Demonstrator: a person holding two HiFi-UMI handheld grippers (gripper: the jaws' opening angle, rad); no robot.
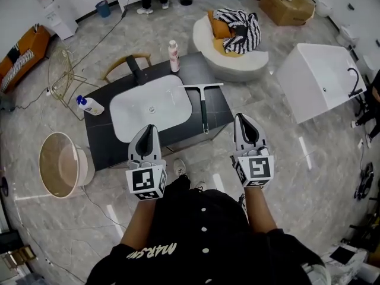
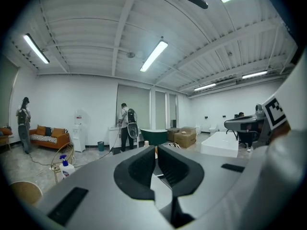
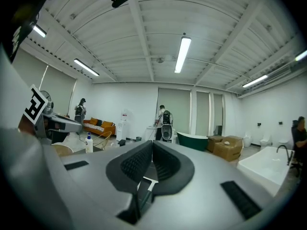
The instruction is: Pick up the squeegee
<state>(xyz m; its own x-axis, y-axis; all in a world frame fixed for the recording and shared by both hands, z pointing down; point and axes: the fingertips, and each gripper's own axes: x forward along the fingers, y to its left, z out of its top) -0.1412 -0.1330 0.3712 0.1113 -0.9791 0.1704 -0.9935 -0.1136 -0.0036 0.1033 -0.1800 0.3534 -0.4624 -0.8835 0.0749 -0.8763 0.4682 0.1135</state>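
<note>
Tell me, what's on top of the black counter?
A white sink, a squeegee beside it, a pink bottle, a spray bottle and a black tap. The left claw covers part of the counter's near edge.

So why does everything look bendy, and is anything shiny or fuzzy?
Head view: the wide lens bows the floor, which shows pale shiny streaks; the squeegee looks sharp. Left gripper view: black rounded corners, curved ceiling, and the left gripper looks soft up close. Right gripper view: same bending, a glowing strip light, the right gripper also soft.
</note>
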